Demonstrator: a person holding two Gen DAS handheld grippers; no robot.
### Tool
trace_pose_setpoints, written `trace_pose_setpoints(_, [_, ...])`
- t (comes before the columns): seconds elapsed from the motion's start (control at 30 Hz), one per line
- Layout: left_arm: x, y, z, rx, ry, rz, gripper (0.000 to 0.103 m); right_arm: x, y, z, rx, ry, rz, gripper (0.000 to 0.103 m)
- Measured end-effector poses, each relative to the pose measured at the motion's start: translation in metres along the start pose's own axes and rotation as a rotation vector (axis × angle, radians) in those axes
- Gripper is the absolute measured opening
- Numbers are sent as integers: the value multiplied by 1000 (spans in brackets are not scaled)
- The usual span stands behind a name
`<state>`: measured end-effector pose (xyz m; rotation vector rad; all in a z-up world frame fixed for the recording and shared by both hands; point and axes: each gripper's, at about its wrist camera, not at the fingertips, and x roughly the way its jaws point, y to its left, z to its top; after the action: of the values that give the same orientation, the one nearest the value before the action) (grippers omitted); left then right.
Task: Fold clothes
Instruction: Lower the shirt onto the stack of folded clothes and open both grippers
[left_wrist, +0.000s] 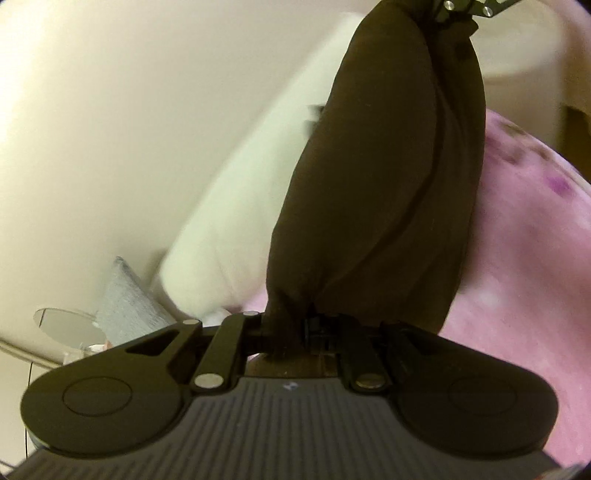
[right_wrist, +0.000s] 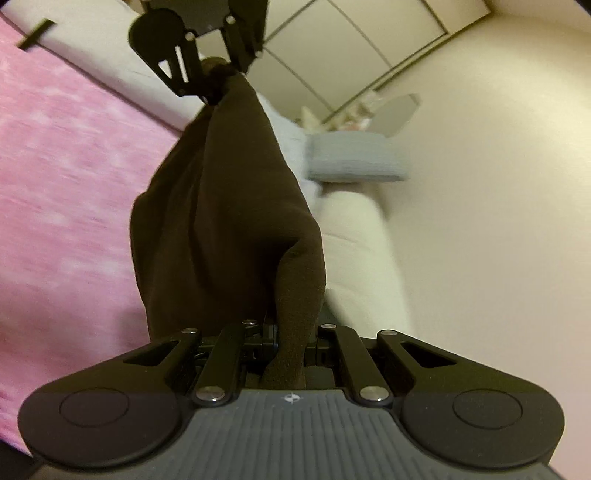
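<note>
Both clamped on dark brown garment (left_wrist: 388, 177): left gripper (left_wrist: 295, 328) and right gripper (right_wrist: 291, 339) each pinching one bunched end, cloth slung between, off the pink bed cover (left_wrist: 524, 240). Risk: thin pinch slipping mid-swing; bunched fabric landing twisted near pillow (left_wrist: 236, 206), spoiling fold.

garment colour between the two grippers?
Dark brown garment, plain; right wrist view shows it best.

Your two grippers hold the cloth (left_wrist: 388, 192) stretched between them, above the blanket (left_wrist: 524, 229). In the left view, the pillow (left_wrist: 229, 221) lies left of the cloth, the blanket right.
</note>
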<state>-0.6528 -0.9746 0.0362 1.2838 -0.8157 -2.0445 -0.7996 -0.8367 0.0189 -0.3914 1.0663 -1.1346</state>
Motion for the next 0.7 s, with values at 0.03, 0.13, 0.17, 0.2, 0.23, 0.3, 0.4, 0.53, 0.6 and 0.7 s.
trace_pose_setpoints(0.03, [16, 15, 15, -19, -3, 29, 10, 18, -27, -6, -29, -13, -30, 5])
trace_pose_setpoints(0.13, [59, 43, 52, -60, -19, 105, 10, 64, -100, -21, -83, -63, -124, 5])
trace_pose_setpoints(0.17, [73, 42, 61, -55, -20, 113, 10, 77, -115, -29, -92, -73, -147, 6])
trace_pose_setpoints(0.2, [88, 36, 68, -51, -19, 117, 10, 90, -129, -36, -100, -83, -168, 6])
trace_pose_setpoints(0.23, [105, 22, 71, -52, -8, 97, 10, 104, -129, -49, -97, -77, -160, 6])
trace_pose_setpoints(0.3, [139, -12, 73, -54, 21, 41, 10, 131, -126, -75, -87, -60, -136, 7])
trace_pose_setpoints(0.4, [188, -81, 61, -21, 89, -75, 11, 171, -97, -119, -71, -4, -45, 7])
trace_pose_setpoints(0.53, [222, -151, 41, 25, 147, -126, 14, 202, -33, -171, -129, 79, 121, 7])
trace_pose_setpoints(0.6, [219, -155, 39, -10, 140, -107, 15, 201, -25, -179, -118, 73, 126, 8])
trace_pose_setpoints(0.7, [215, -153, 39, -5, 140, -99, 16, 199, -29, -182, -77, 75, 124, 8])
